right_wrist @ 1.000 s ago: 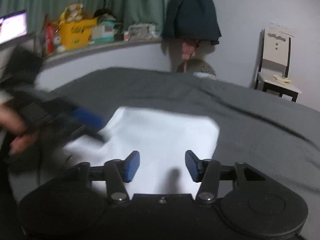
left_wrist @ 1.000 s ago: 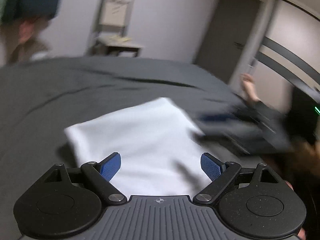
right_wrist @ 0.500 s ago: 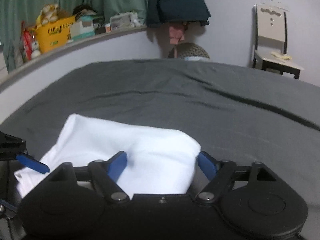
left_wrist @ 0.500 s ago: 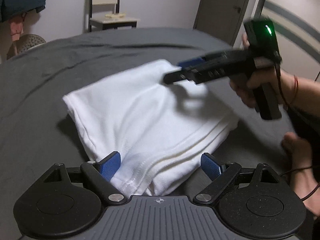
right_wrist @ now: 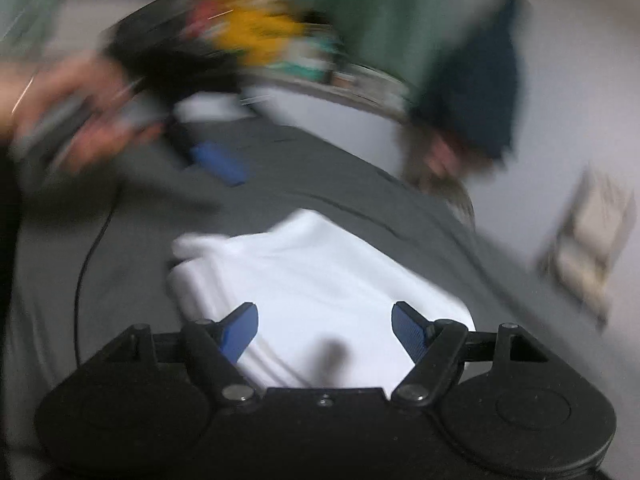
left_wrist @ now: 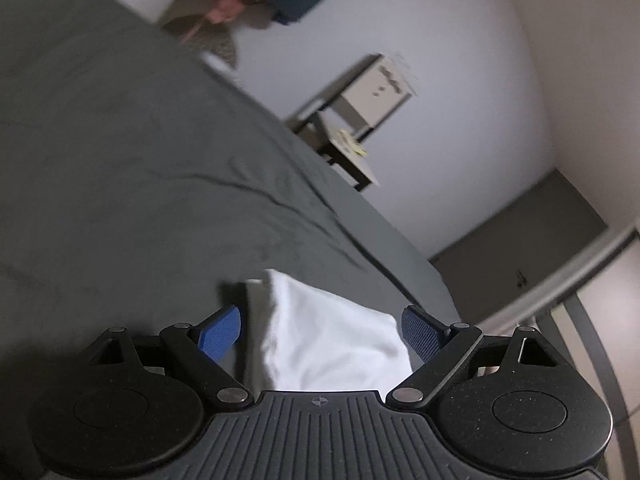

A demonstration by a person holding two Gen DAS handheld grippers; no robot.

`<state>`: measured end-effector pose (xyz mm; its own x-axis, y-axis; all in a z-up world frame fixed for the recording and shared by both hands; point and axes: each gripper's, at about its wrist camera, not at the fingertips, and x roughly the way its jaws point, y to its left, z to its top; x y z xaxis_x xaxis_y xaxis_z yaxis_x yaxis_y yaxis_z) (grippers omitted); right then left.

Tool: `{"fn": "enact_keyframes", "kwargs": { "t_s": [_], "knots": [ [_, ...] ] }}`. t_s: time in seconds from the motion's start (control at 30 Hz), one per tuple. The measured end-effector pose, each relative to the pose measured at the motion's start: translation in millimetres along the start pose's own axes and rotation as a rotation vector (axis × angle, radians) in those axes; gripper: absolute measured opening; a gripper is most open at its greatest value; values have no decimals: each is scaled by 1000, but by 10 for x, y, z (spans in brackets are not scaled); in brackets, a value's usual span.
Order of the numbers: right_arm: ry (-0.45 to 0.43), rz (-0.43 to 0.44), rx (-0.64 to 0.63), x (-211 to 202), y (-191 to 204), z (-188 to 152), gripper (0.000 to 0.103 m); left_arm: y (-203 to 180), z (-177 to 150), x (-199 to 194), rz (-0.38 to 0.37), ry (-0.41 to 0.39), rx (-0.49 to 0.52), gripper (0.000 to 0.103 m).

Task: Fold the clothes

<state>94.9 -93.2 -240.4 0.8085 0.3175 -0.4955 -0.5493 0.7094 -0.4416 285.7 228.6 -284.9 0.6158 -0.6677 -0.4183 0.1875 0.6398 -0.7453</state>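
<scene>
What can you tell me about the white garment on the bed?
The white garment is a soft knit piece, folded into a compact, layered rectangle with stacked edges showing at its left side. It lies flat on the dark grey bedcover. The right claw hangs open over it; the left claw is open too, neither gripping.

Chair (left_wrist: 362, 120) (perhaps), dark door (left_wrist: 516, 248).

No legible txt, labels or nos. anywhere; yellow box (right_wrist: 256, 36) on shelf too blurred.

Right claw (right_wrist: 325, 328), fingers spread, hovers over a folded white garment (right_wrist: 320, 292) on a grey-covered bed (right_wrist: 120, 280).
</scene>
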Motion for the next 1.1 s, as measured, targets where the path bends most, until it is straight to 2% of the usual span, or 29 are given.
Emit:
{"fn": "enact_keyframes", "kwargs": {
  "t_s": [0.13,0.3,0.43,0.6,0.67,0.7,0.73,0.8,0.97,1.1],
  "knots": [
    [66,9,-195,209,361,94,73,71,-29,85,16,55,-38,90],
    [123,1,-310,432,580,111,73,107,-86,229,29,130,-65,90],
    [100,-41,-337,563,684,151,74,136,-132,344,40,190,-88,90],
    [75,-113,-402,716,813,216,73,174,-112,428,34,206,-123,90],
    [72,-121,-398,758,807,234,70,198,-122,440,19,215,-148,90],
    [73,-116,-387,769,792,237,64,210,-127,447,12,220,-160,90],
    [72,-103,-368,767,766,236,50,222,-132,453,4,225,-172,90],
    [58,-95,-320,735,712,227,40,234,-147,475,-26,239,-193,103],
    [2,-115,-200,597,552,217,36,198,-206,538,-46,272,-195,103],
    [-17,-127,-122,543,405,237,36,155,-282,633,-82,331,-206,103]
  ]
}}
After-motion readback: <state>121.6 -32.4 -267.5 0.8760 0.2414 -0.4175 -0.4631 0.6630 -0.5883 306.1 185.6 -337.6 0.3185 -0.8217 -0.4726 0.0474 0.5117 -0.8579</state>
